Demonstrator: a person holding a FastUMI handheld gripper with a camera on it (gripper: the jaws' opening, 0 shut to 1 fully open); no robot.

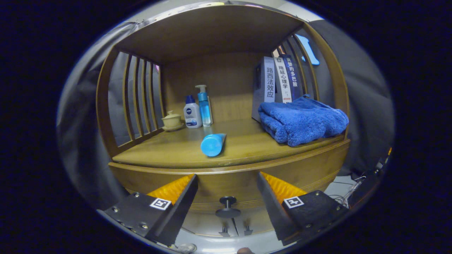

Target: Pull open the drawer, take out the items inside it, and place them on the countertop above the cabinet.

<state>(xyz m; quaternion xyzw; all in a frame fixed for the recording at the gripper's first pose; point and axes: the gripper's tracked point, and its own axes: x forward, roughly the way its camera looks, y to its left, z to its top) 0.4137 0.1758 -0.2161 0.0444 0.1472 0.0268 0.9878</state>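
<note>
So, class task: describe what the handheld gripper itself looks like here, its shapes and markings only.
The gripper has two wedge-shaped fingers that taper forward, with ribbed pads on their upper faces. Each sits on a flat dark plate fixed with small screws, and each plate carries a square black-and-white marker. No cable on it can be made out.

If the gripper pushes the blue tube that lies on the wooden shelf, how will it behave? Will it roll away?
The blue tube lies on its side with its round cap toward the open gripper, so a sideways nudge would probably roll it. It tapers toward the far end, so it may curve rather than roll straight. It looks like soft plastic, likely light and somewhat squeezable.
</note>
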